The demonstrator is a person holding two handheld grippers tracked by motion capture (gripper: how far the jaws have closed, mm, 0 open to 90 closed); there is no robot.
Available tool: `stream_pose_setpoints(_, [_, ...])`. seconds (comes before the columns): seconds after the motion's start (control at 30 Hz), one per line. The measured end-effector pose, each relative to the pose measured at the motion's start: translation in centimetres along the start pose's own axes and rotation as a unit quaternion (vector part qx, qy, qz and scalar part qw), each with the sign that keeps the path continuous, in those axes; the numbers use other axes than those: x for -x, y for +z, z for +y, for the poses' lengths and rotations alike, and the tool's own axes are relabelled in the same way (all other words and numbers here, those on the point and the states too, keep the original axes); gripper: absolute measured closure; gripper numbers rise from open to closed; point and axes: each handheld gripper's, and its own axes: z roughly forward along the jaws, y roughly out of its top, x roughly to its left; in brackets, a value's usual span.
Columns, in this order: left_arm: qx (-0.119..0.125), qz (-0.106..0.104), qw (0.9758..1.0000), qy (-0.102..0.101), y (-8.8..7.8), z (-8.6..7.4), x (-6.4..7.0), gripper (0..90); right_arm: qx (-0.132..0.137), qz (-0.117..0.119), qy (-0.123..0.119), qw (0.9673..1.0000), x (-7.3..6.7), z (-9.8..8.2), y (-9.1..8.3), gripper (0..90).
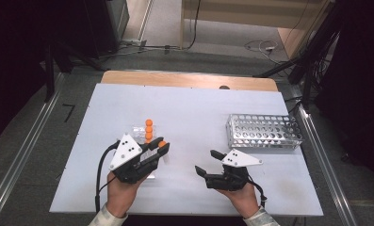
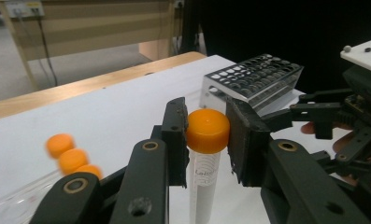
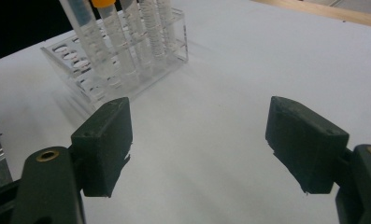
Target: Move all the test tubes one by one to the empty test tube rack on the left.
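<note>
A clear tube with an orange cap (image 2: pixel 206 130) stands upright between my left gripper's (image 2: pixel 205 140) jaws, which are shut on it just below and at the cap. In the high view my left gripper (image 1: pixel 162 146) sits at the front left of the white board, right beside a clear rack (image 1: pixel 142 131) holding more orange-capped tubes (image 1: pixel 149 128). My right gripper (image 1: pixel 205 161) rests at the front middle-right, open, with bare white board between its jaws (image 3: pixel 199 135). The clear rack (image 3: pixel 122 60) and its tubes show ahead of it.
A metal tube rack (image 1: pixel 264 131) with several empty holes stands at the right of the white board (image 1: pixel 194 103); it also appears behind the held tube (image 2: pixel 253 77). A wooden table edge (image 1: pixel 189 79) runs along the far side.
</note>
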Motion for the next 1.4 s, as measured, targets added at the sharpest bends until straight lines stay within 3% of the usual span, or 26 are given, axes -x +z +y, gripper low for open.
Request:
stream_pose_setpoints(0.23, [-0.001, 0.038, 0.9993, -0.003, -1.5, -0.4, -1.5, 70.2, -0.002, -0.004, 0.002, 1.0, 0.1, -0.1, 0.0, 21.8])
stream_pose_setpoints(0.5, [0.003, 0.07, 0.9975, 0.008, -1.6, -0.9, -2.1, 70.2, -0.001, -0.007, 0.003, 1.0, 0.2, -0.1, -0.1, 22.1])
stream_pose_setpoints(0.87, [-0.022, 0.078, 0.9967, 0.005, -0.3, -2.9, -2.5, 70.1, -0.001, -0.006, 0.0, 1.0, 0.1, -0.1, -0.1, 22.4])
stream_pose_setpoints(1.27, [-0.039, 0.078, 0.9962, 0.004, 0.2, -4.1, -2.5, 68.8, -0.003, -0.006, 0.0, 1.0, 0.0, -0.1, 0.0, 22.4])
stream_pose_setpoints(1.33, [-0.041, 0.074, 0.9964, 0.002, 0.2, -4.0, -2.5, 60.5, -0.003, -0.006, 0.0, 1.0, 0.0, -0.1, 0.0, 22.4])
stream_pose_setpoints(1.4, [-0.04, 0.075, 0.9964, 0.003, 0.2, -4.0, -2.4, 57.7, -0.003, -0.006, 0.0, 1.0, 0.0, -0.1, 0.0, 22.4])
